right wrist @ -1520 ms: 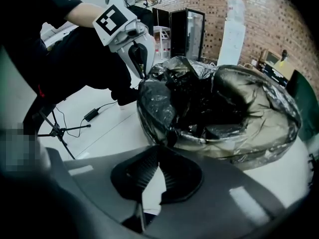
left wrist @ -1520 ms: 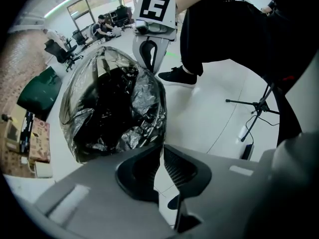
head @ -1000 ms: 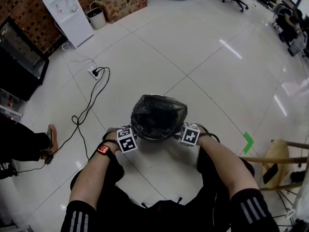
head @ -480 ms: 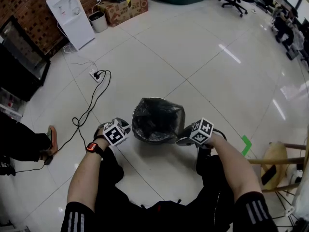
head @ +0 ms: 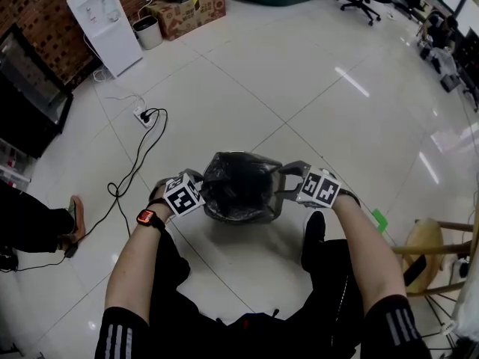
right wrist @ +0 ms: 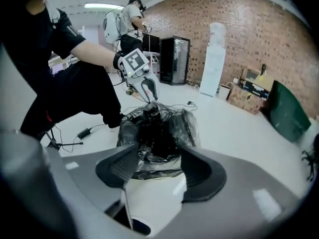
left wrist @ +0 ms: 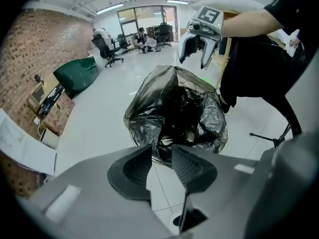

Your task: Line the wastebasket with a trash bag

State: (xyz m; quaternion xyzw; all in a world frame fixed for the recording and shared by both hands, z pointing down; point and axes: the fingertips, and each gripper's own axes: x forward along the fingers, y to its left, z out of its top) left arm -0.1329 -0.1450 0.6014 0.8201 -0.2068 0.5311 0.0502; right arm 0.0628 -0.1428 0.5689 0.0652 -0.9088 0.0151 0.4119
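On the white tile floor just in front of us stands the wastebasket, with a black trash bag folded over its rim. We hold the left gripper beside its left edge and the right gripper beside its right. Both have just been opening, the left narrowly and the right wide, with nothing between the jaws.
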